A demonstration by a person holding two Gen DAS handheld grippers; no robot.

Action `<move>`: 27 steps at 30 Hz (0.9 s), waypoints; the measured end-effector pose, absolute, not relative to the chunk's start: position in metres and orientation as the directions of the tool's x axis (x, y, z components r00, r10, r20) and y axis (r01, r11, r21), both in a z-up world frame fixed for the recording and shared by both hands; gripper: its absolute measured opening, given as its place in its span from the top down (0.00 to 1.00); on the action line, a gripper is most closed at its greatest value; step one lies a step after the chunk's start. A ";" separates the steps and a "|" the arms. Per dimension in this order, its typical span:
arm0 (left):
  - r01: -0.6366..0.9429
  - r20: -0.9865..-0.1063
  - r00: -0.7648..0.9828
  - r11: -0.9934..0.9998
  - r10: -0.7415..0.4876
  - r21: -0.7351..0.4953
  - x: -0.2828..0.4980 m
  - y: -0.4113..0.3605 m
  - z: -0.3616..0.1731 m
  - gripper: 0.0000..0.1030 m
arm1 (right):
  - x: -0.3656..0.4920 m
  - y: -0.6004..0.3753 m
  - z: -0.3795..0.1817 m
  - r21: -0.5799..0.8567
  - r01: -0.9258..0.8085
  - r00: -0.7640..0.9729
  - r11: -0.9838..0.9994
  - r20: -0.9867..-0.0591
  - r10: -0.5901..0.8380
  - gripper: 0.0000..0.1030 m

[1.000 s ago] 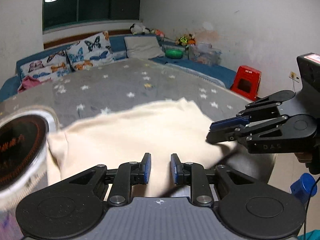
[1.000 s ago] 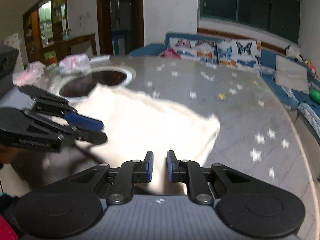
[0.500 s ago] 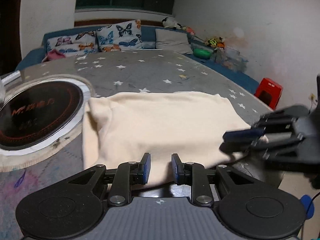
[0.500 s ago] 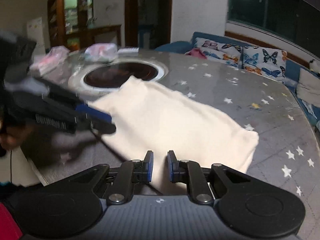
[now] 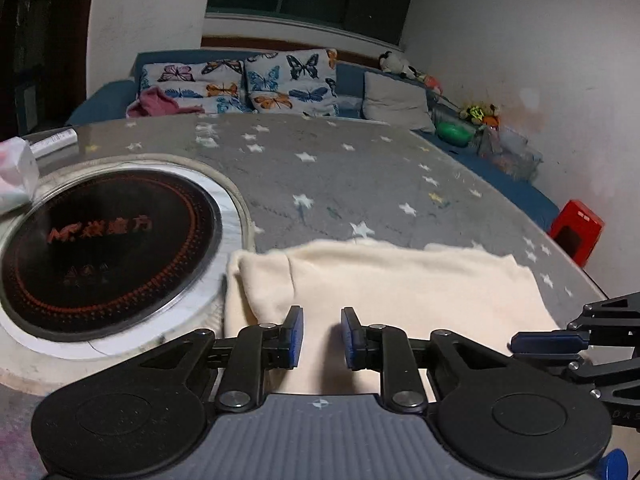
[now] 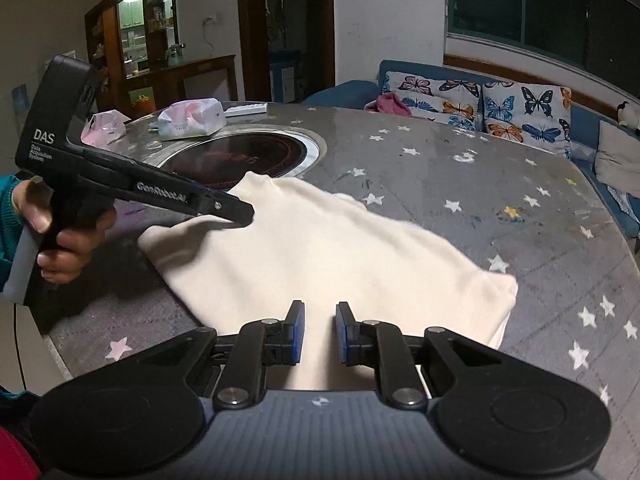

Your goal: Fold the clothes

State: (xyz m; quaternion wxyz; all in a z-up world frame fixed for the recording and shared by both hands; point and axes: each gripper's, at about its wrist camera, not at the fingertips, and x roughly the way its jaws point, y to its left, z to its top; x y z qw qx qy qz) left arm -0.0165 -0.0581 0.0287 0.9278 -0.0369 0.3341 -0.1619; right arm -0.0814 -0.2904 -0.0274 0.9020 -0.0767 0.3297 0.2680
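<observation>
The cream garment (image 6: 320, 256) lies folded flat on the star-patterned table (image 6: 460, 184), beside the round black hotplate (image 5: 104, 236). Only the right wrist view shows the hand (image 6: 60, 236) gripping the left gripper (image 5: 319, 336) and two tissue packs (image 6: 192, 118); only the left shows one red stool (image 5: 576, 230). Both grippers, left and right (image 6: 319, 332), stand slightly apart over the cloth, holding nothing. Two butterfly cushions (image 5: 288, 80) sit behind.

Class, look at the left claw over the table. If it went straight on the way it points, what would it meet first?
Most likely the cream cloth: the left claw points down over its near edge. How high it hovers is unclear.
</observation>
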 end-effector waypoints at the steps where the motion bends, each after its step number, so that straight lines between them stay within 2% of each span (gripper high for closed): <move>1: 0.274 -0.603 0.728 0.945 -0.326 -0.179 -0.015 -0.057 0.031 0.77 | -0.078 -0.291 -0.026 0.042 -0.535 0.636 0.844 -0.637 0.435 0.86; 5: 0.256 -0.602 0.734 0.949 -0.314 -0.183 -0.003 -0.056 0.031 0.77 | -0.055 -0.284 -0.019 0.046 -0.542 0.632 0.839 -0.635 0.444 0.86; 8: 0.228 -0.634 0.717 0.957 -0.290 -0.180 0.005 -0.055 0.025 0.78 | -0.033 -0.270 -0.013 0.059 -0.566 0.626 0.822 -0.618 0.475 0.86; 12: 0.221 -0.636 0.712 0.955 -0.297 -0.198 0.002 -0.048 0.021 0.78 | -0.002 -0.247 -0.010 0.085 -0.582 0.611 0.809 -0.611 0.504 0.89; 18: 0.227 -0.630 0.714 0.952 -0.305 -0.203 0.001 -0.046 0.020 0.78 | 0.038 -0.212 -0.032 0.101 -0.581 0.569 0.807 -0.658 0.493 0.94; 27: 0.231 -0.624 0.719 0.952 -0.307 -0.203 0.001 -0.044 0.023 0.77 | 0.032 -0.215 -0.030 0.092 -0.558 0.600 0.825 -0.642 0.478 0.95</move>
